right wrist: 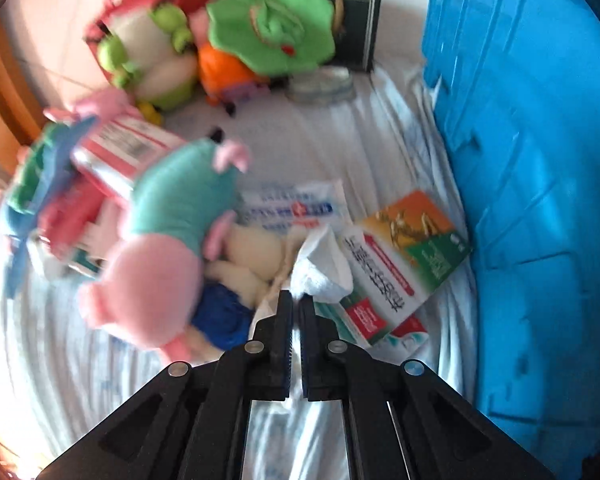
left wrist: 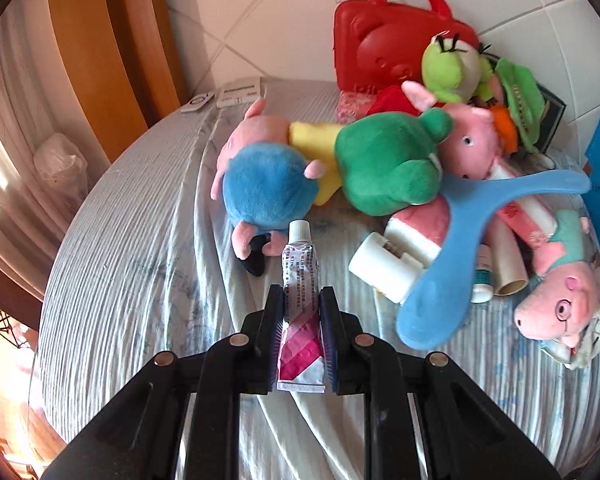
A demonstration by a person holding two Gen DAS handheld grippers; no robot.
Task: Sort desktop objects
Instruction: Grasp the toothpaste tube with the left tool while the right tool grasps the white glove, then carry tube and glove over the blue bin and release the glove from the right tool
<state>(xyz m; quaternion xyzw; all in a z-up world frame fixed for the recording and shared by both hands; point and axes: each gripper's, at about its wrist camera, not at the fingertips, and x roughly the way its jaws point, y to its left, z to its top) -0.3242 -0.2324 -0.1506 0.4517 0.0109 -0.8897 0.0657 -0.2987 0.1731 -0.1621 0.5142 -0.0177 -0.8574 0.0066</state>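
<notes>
My left gripper point(left wrist: 300, 294) is shut on a small silver and pink tube point(left wrist: 299, 264) with a white cap, held above the striped bedsheet point(left wrist: 140, 260). Beyond it lies a heap of plush toys: a blue-bodied pig point(left wrist: 264, 188), a green plush point(left wrist: 384, 164) and a pink pig point(left wrist: 560, 304). In the right wrist view my right gripper point(right wrist: 296, 300) is shut, its tips at the edge of a white cloth point(right wrist: 324, 270). Whether that cloth is pinched I cannot tell. A blurred pink pig in a teal dress point(right wrist: 172, 216) lies just left of it.
A blue plastic bin point(right wrist: 540, 160) stands along the right. A medicine box point(right wrist: 404, 264) and a toothpaste box point(right wrist: 292, 208) lie beside it. A red case point(left wrist: 380, 48), a blue plastic paddle point(left wrist: 460, 248), a white bottle point(left wrist: 380, 268) and two remotes point(left wrist: 236, 94) share the bed.
</notes>
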